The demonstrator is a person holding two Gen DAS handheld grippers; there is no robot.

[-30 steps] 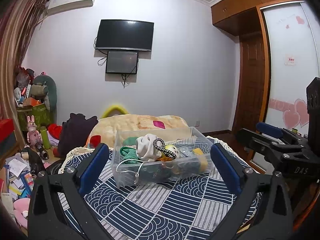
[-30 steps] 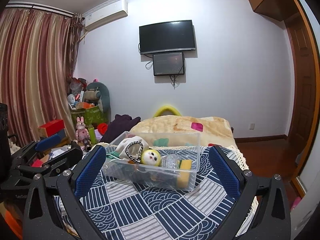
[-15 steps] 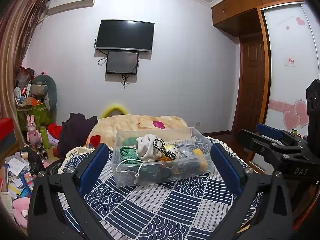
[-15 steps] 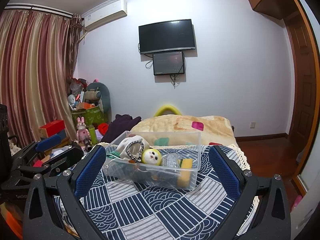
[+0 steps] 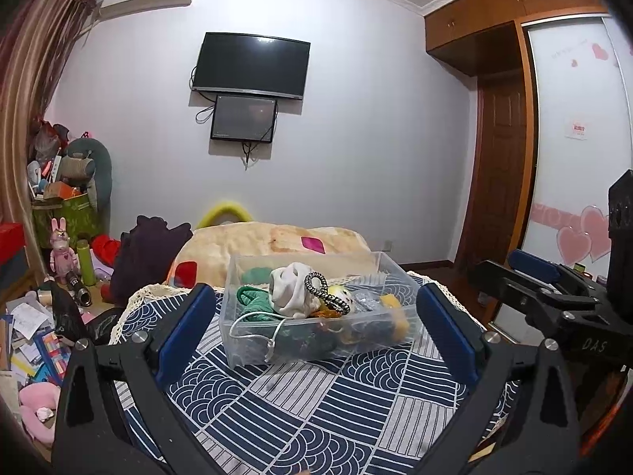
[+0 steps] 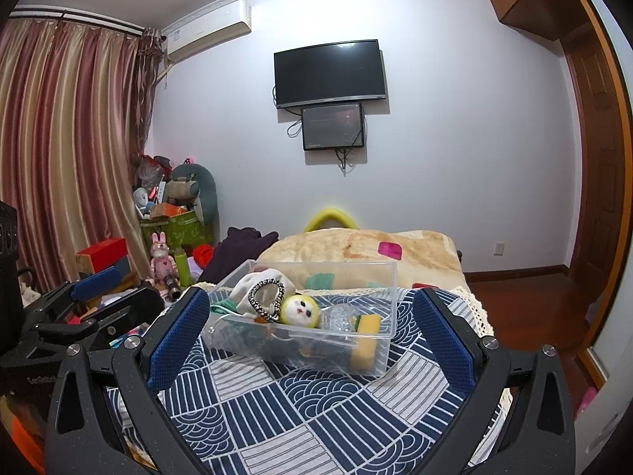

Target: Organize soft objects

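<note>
Left tool (image 5: 316, 316) and right tool (image 6: 312, 316), both spread wide and empty, hover near a clear bin (image 5: 316, 340) on the patterned desk (image 5: 316, 407), where the soft objects (image 5: 292, 289) lie heaped together.

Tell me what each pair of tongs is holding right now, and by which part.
Nothing is held. The left tongs and right tongs both stand wide open, short of the clear box of soft things on the patterned cloth.
</note>
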